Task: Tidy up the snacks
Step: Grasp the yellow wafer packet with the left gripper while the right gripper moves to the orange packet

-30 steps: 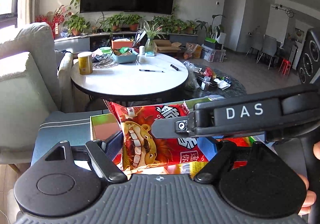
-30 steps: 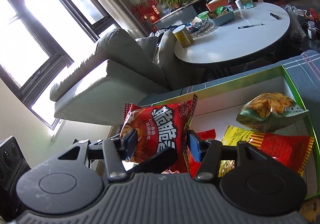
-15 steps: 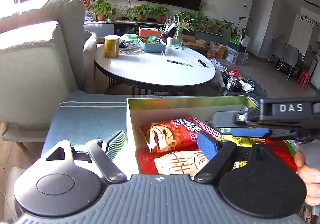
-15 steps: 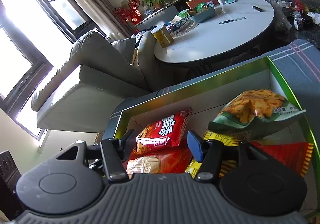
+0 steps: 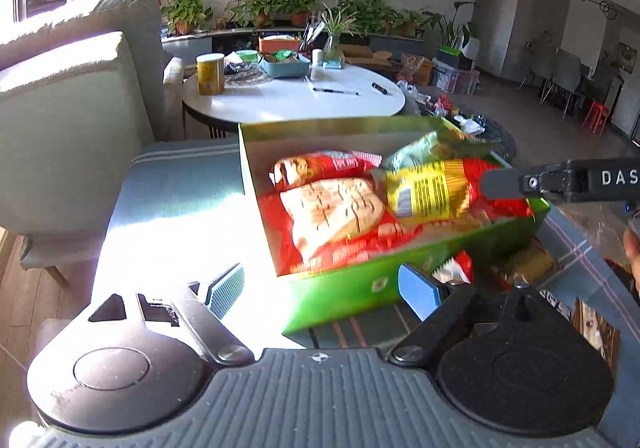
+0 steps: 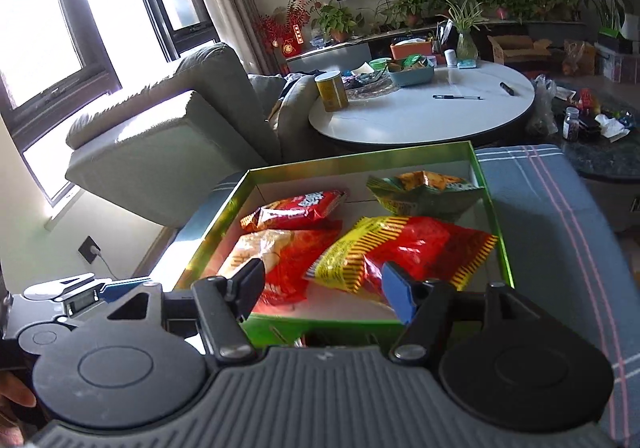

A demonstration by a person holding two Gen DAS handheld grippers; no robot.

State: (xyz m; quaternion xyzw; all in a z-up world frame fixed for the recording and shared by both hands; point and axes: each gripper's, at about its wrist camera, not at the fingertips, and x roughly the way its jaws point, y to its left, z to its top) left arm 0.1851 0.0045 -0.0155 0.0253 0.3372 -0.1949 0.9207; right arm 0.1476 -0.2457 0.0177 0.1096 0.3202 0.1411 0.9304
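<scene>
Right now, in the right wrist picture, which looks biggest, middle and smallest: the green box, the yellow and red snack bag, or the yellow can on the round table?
1. Green box, biggest by far.
2. Yellow and red snack bag, inside that box.
3. Yellow can, smallest, though it stands farther from the camera, so its true size is unsure.

Each camera sits just behind its own tongs and looks forward and down, close over the green box (image 5: 344,290) (image 6: 320,328) of snacks, with the round table (image 5: 288,104) (image 6: 420,120) farther ahead in both.
</scene>
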